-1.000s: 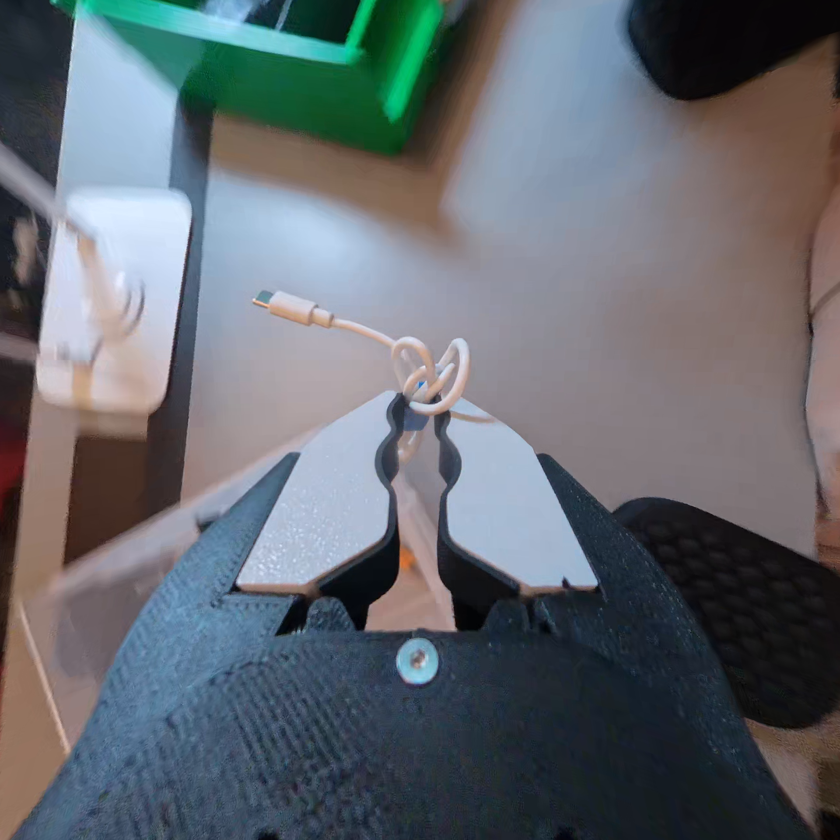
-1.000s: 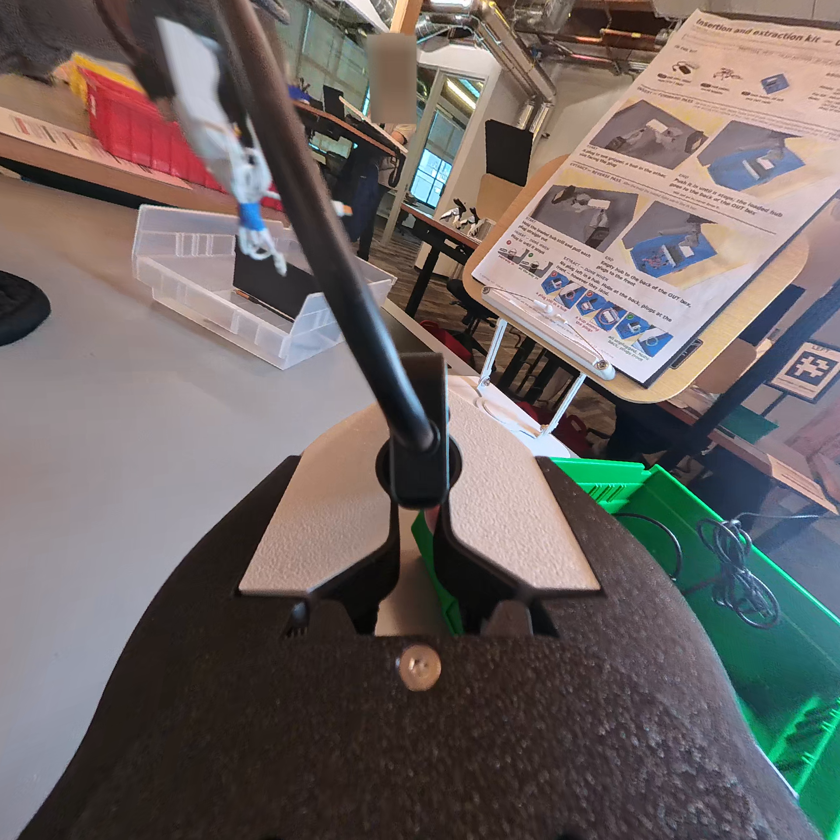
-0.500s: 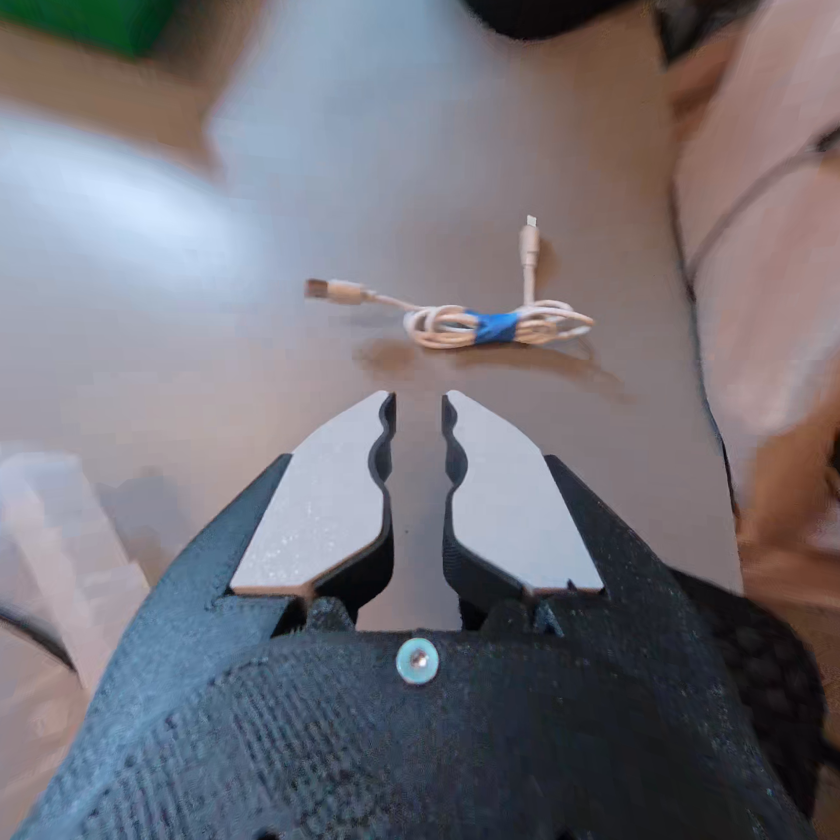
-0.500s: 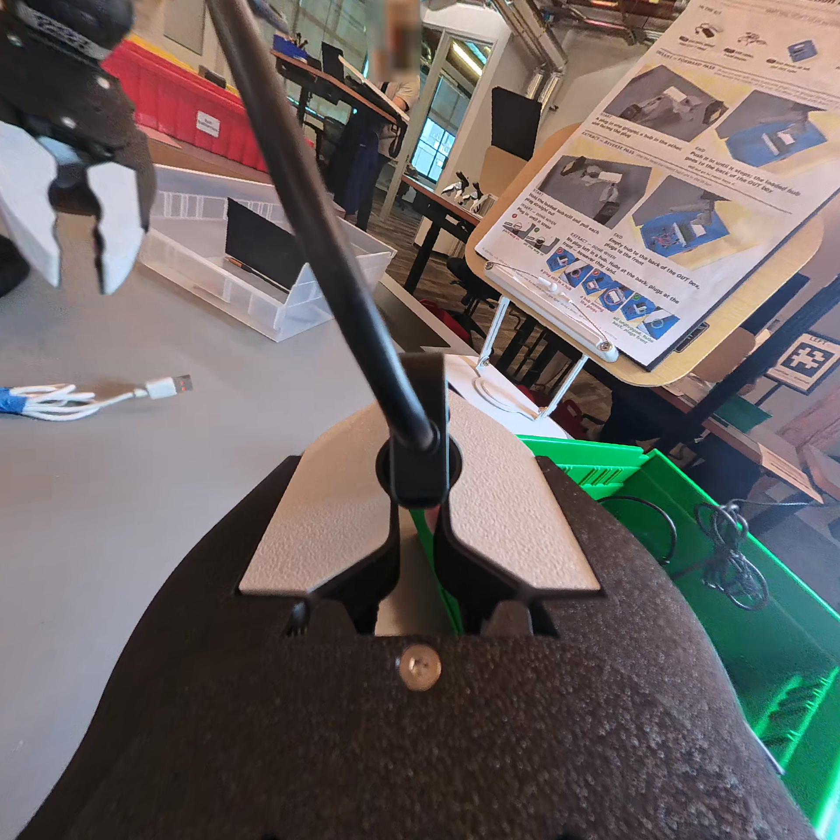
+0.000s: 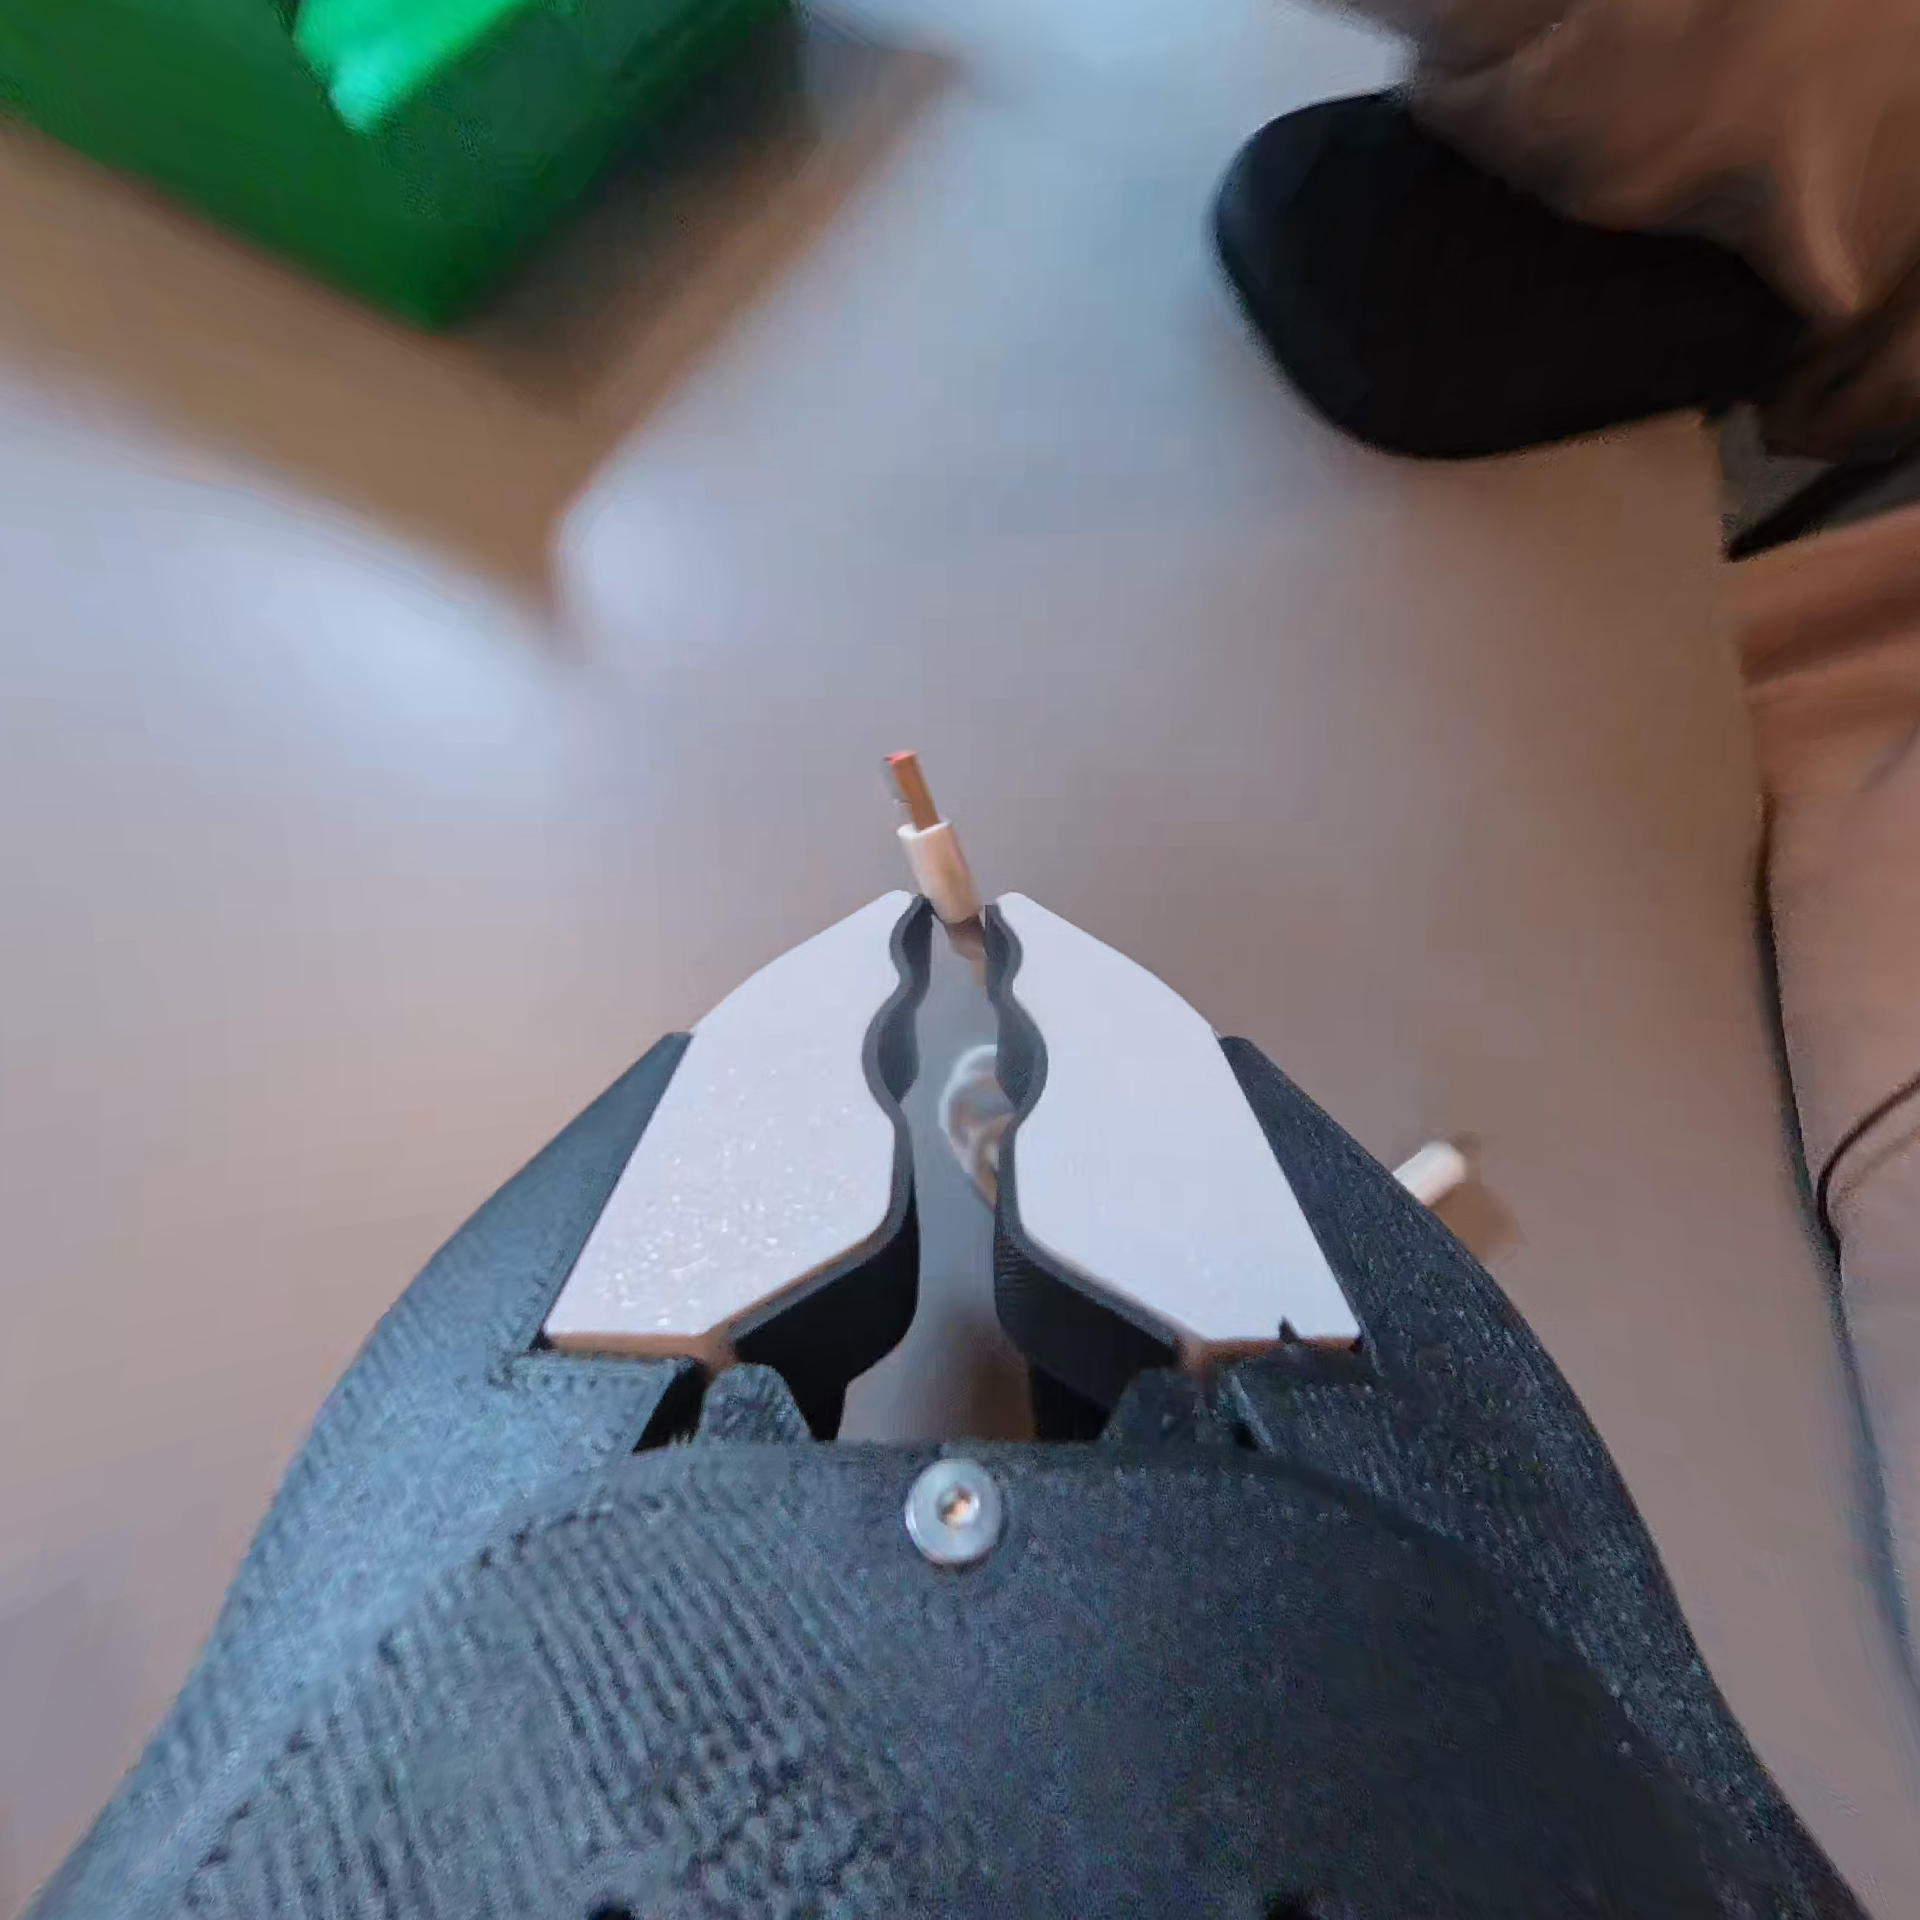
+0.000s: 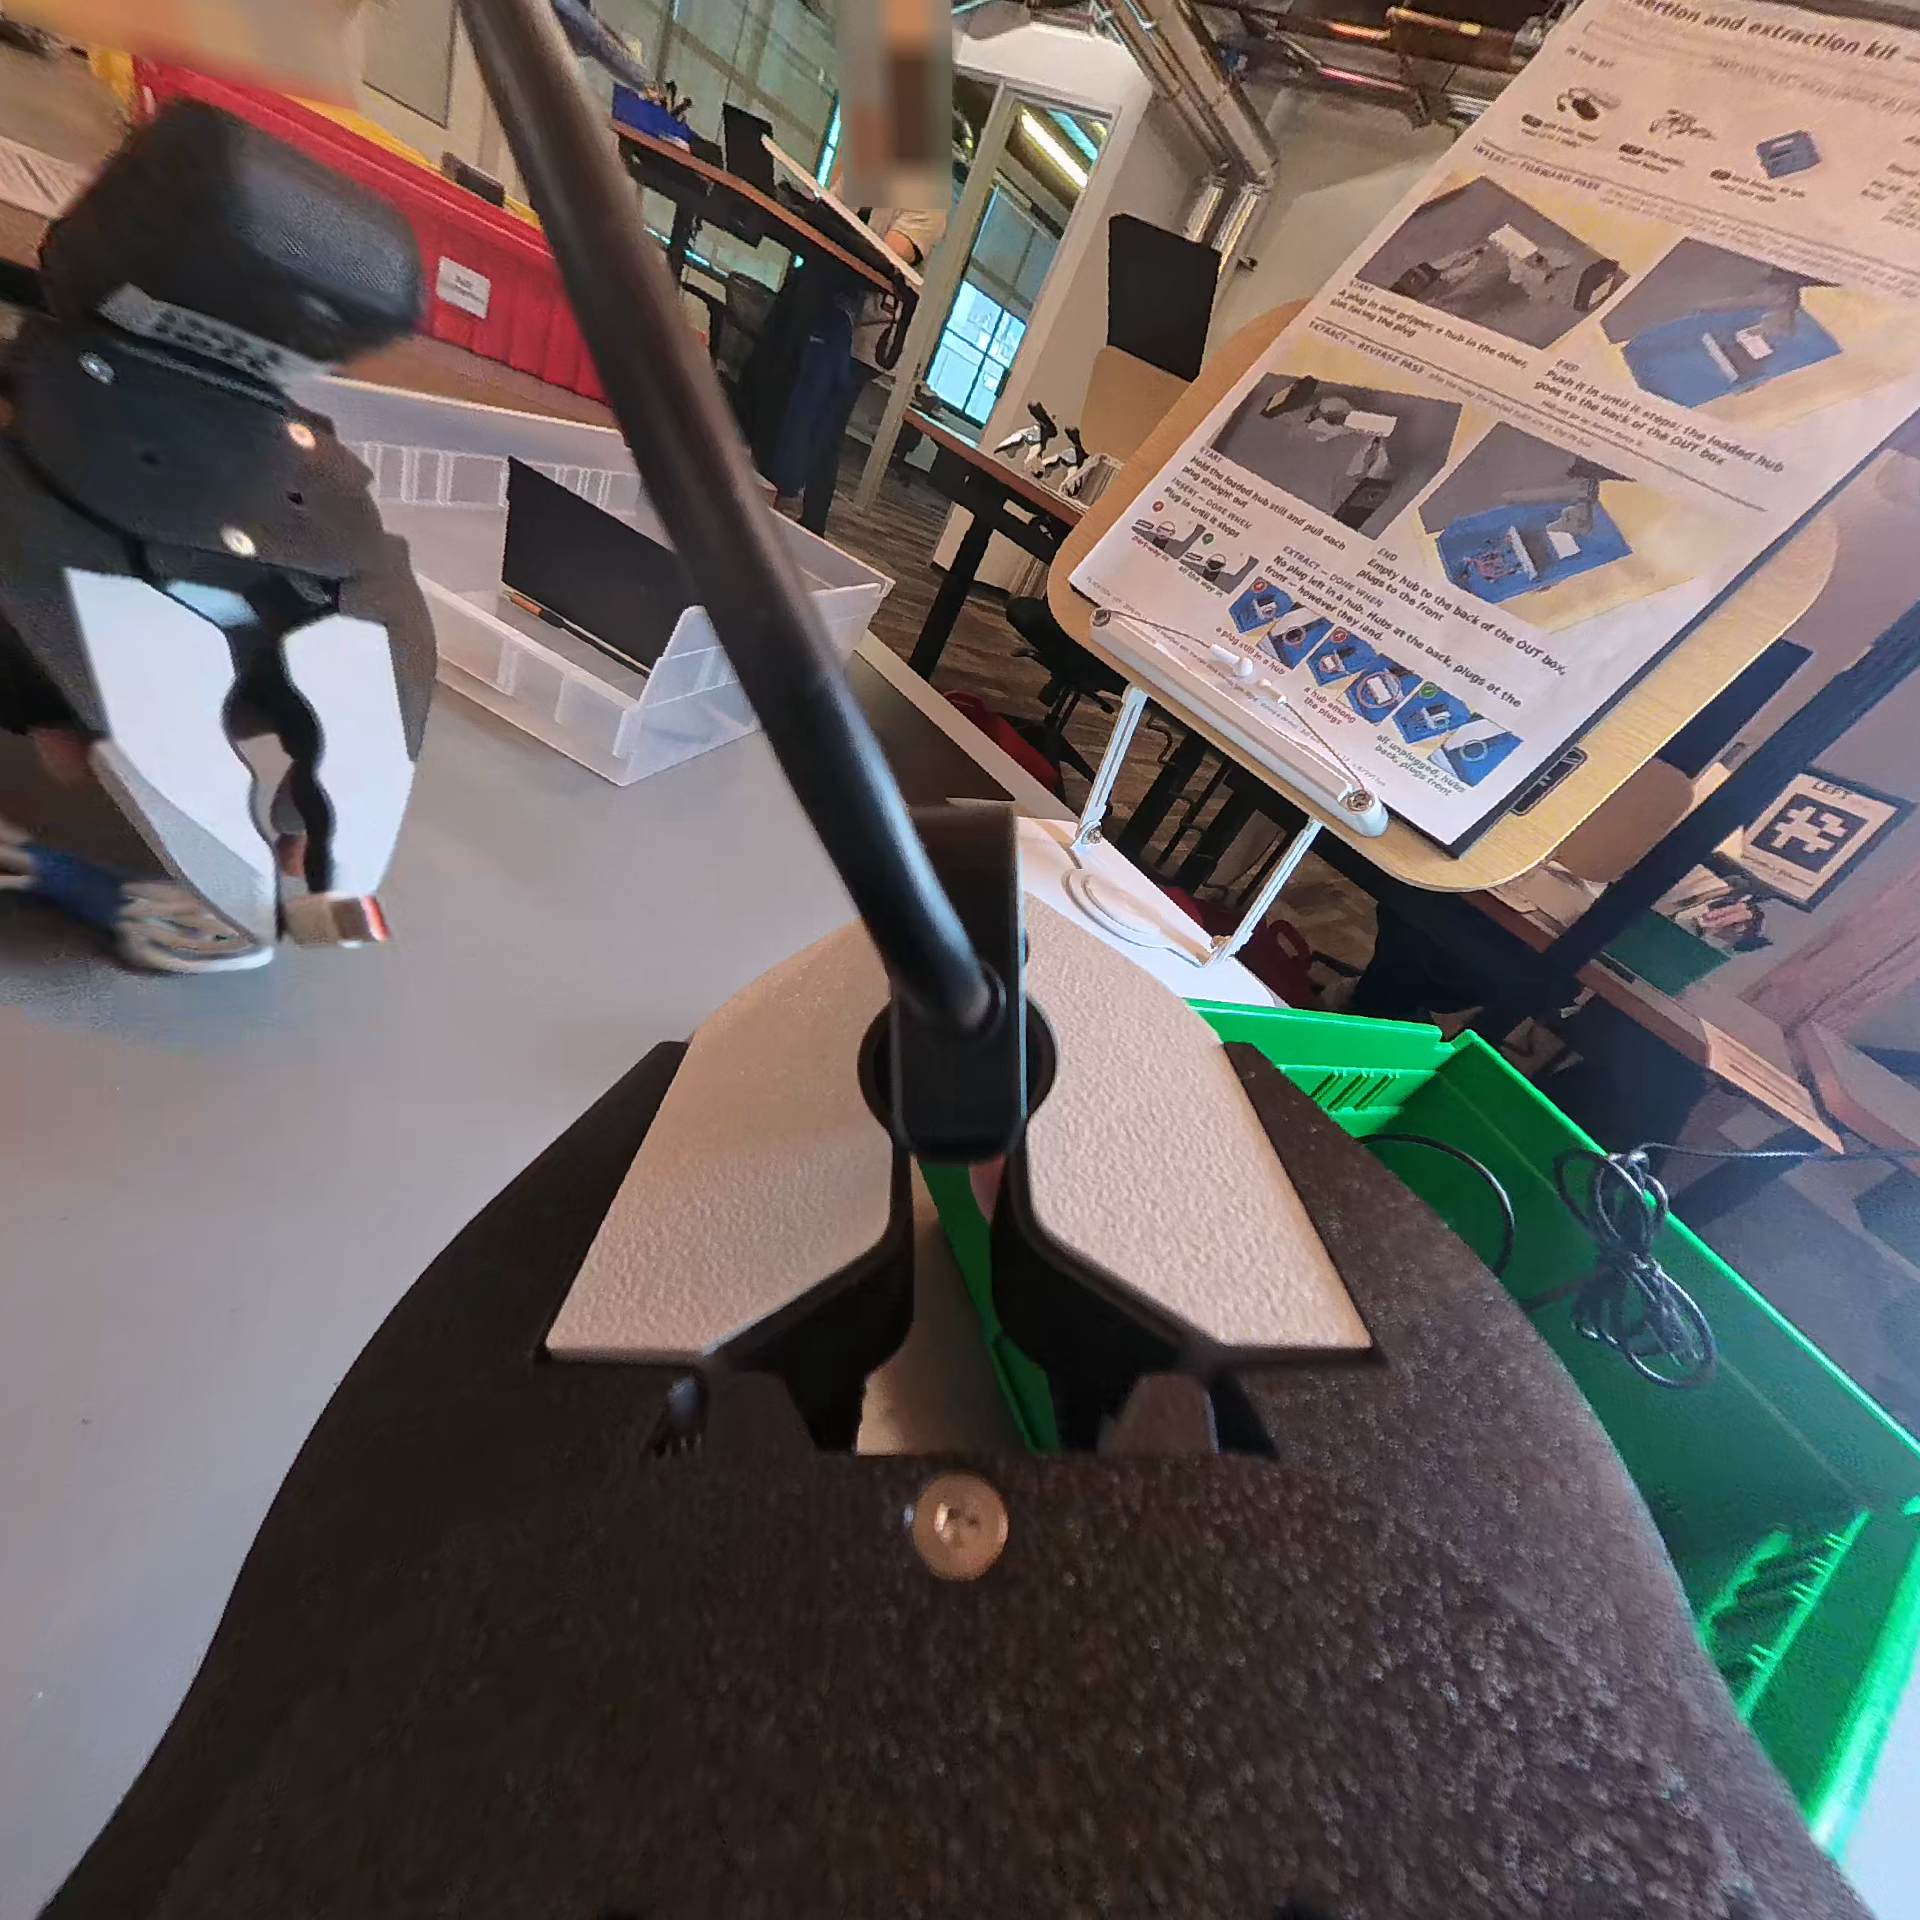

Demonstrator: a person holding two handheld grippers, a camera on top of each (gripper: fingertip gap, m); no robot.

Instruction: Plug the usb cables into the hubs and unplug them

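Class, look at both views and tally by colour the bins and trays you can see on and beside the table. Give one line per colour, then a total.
Green bin: 1
Clear tray: 1
Red bin: 1
Total: 3

Readable print shows only in the right wrist view, and its wording is left unquoted here. A large instruction sheet (image 6: 1538, 436) with photographs, headings and small captions stands on a tilted wooden board (image 6: 1766, 665) at the upper right, and below its right edge a square black-and-white marker sign (image 6: 1825, 842) carries a short word over a blocky pattern. A small white label (image 6: 460, 291) sits on the red bin (image 6: 499, 239) at the far left, too small to read; the left wrist view shows no writing.
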